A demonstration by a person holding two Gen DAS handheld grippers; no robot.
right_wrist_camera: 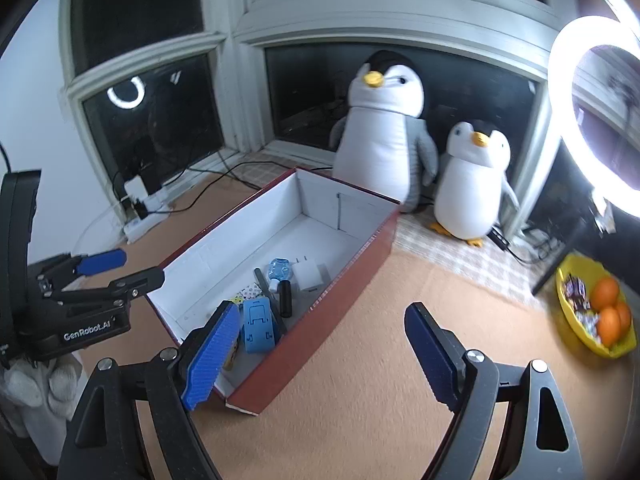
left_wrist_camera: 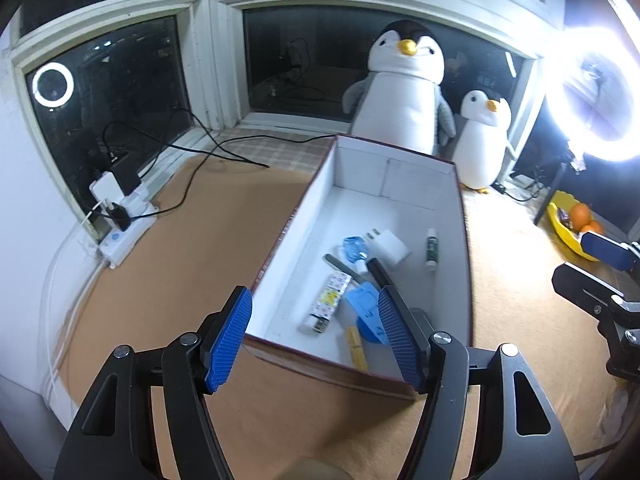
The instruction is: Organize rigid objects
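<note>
Bench: tan mat [left_wrist_camera: 168, 280] by dark windows.
Box [left_wrist_camera: 460, 216]: small items gathered inside, sorted.
Left gripper [left_wrist_camera: 314, 338]: jaws spread, empty.
Right gripper [right_wrist_camera: 320, 354]: jaws spread, empty.

There were two plush black-and-white penguins [right_wrist_camera: 380, 128], one big, one small [right_wrist_camera: 472, 184]. One open red cardboard box with white inside [right_wrist_camera: 352, 280] stood there, one yellow plastic bowl [right_wrist_camera: 568, 328] holding three oranges [right_wrist_camera: 604, 294], and one glowing ring lamp [right_wrist_camera: 560, 80].
</note>
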